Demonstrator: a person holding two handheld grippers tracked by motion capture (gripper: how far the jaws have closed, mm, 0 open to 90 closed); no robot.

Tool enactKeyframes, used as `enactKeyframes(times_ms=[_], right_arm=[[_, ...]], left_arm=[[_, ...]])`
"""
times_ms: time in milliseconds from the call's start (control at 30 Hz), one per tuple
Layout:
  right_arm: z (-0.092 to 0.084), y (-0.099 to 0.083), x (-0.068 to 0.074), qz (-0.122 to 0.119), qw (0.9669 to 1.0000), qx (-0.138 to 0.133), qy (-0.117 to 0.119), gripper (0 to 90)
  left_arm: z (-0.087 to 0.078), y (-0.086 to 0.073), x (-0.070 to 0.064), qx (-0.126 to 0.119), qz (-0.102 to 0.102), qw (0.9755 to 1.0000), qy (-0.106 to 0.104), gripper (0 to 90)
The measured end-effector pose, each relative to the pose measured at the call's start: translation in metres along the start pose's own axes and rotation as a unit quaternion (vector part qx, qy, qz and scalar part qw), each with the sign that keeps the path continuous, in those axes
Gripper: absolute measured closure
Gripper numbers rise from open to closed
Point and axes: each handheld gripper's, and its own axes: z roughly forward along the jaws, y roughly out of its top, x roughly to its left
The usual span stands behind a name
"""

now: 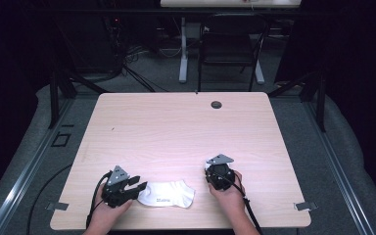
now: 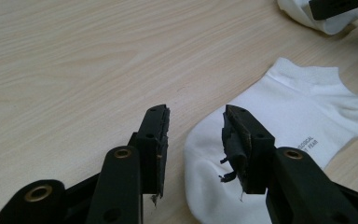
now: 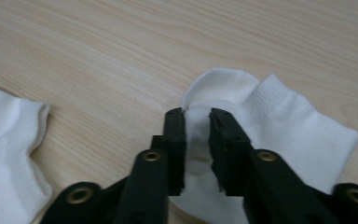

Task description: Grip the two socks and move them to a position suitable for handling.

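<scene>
A white ankle sock point(image 1: 169, 195) point(image 2: 298, 121) lies flat near the table's front edge, with small grey lettering on it. My left gripper point(image 1: 138, 184) point(image 2: 196, 114) sits at the sock's left end, jaws open; the end of the sock lies beside and partly under the right jaw, and no pad presses on it. A second white sock point(image 3: 279, 126) point(image 2: 303, 11) is bunched to the right. My right gripper point(image 1: 219, 170) point(image 3: 197, 114) points down at it, shut on a raised fold of its fabric. The first sock's cuff point(image 3: 9, 140) lies at the left of the right gripper view.
The light wooden table point(image 1: 176, 127) has a round cable hole point(image 1: 216, 104) near its far edge. A black chair point(image 1: 227, 44) and a white desk leg point(image 1: 182, 49) stand beyond it on the grey floor. Both hands rest near the table's front edge.
</scene>
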Motion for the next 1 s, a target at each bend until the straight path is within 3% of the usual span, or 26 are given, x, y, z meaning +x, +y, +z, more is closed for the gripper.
enactKeyframes(times_ms=[67,300,600,867,1000], right_arm=[[-0.002,0.002,-0.001,-0.006,1.0,-0.006,0.001,89.8],[-0.002,0.009,0.003,-0.015,0.9996,-0.022,0.011,90.0],[0.005,0.023,0.027,-0.056,0.997,-0.033,0.041,90.0],[0.004,0.039,0.054,-0.1,0.9907,-0.054,0.075,90.0],[0.001,0.044,0.06,-0.106,0.989,-0.066,0.078,90.0]], left_arm=[[0.0,0.0,0.0,-0.002,-0.004,1.0,0.0,60.2],[0.0,0.001,0.001,-0.003,-0.004,1.0,0.004,60.4],[0.0,0.0,0.002,-0.004,-0.006,1.0,0.006,60.9],[0.0,0.001,0.004,-0.003,-0.004,0.9999,0.009,60.8],[0.001,0.0,0.004,-0.006,-0.008,0.9999,0.007,60.7]])
